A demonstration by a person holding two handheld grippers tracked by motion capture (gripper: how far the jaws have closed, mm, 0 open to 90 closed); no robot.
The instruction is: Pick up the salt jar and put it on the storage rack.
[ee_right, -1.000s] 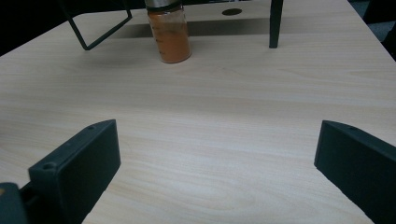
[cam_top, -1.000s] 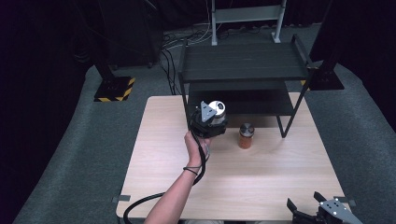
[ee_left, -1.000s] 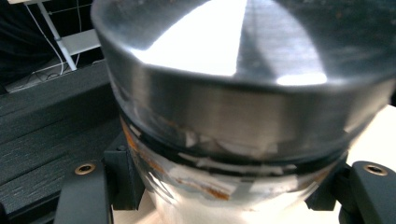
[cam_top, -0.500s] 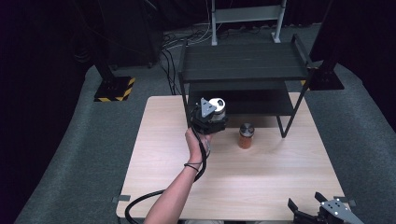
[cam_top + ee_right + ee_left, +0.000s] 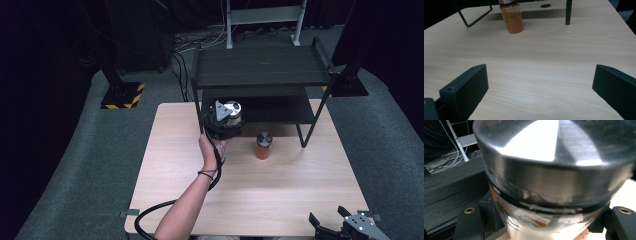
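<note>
Over the last second the left gripper point(image 5: 223, 120) drifts slightly toward the black shelf rack point(image 5: 260, 67), carrying its jar a little closer to the lower shelf point(image 5: 280, 107); the change is small. In the left gripper view the jaws pinch a jar with a shiny metal lid point(image 5: 554, 157) from both sides, its body sitting between the two black jaws and its lid close to the camera. In the high view that jar is held above the surface point(image 5: 280, 190), just in front of the rack's left front post and level with the lower shelf's edge. That suggests the jar is about to be set on the rack, with the placing not yet done.

A second jar of orange powder point(image 5: 263, 145) stands upright on the surface, just in front of the rack and apart from the held one. The right gripper point(image 5: 332, 227) waits at the near right edge of the surface, its jaws spread wide and empty.
</note>
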